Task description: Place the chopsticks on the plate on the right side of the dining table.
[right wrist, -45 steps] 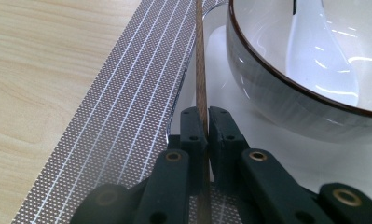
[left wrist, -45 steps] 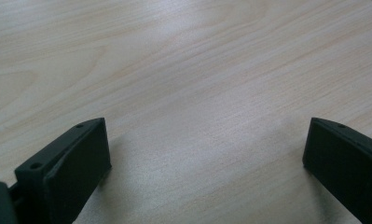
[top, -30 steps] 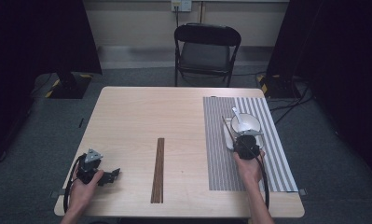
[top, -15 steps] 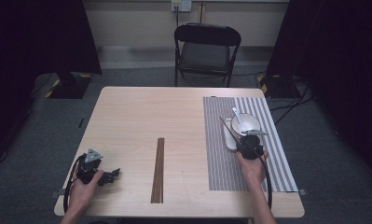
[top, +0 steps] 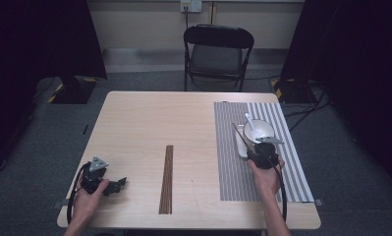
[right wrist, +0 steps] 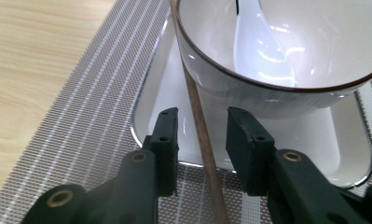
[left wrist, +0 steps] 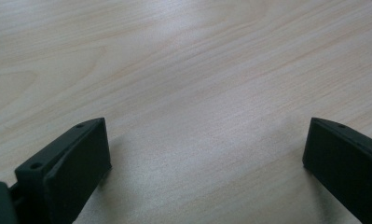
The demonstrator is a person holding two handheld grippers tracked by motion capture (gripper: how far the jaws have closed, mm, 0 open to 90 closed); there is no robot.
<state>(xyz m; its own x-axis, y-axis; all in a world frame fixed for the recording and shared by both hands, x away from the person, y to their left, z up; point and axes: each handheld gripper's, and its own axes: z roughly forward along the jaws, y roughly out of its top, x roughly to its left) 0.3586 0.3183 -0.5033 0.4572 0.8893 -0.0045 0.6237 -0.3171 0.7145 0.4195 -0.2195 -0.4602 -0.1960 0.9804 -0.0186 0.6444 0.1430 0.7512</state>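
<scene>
Between the jaws of the right gripper [right wrist: 201,140] with a gap on either side: one chopstick [right wrist: 197,116], long axis running straight away from the hand, near end on the striped mat [right wrist: 81,116], leaning across the white tray [right wrist: 160,93] against the rim of the bowl [right wrist: 277,98]. Jaws just been opening, part open, pads off the stick. Inside the bowl, a white spoon [right wrist: 263,51]. Right hand [top: 266,179] low behind the bowl, gripper pointing forward. Far left of the bowl, more chopsticks [top: 167,178] flat on the table [top: 149,123]. Beyond them the left gripper [left wrist: 207,154], nearer those, wide open, holding nothing.
</scene>
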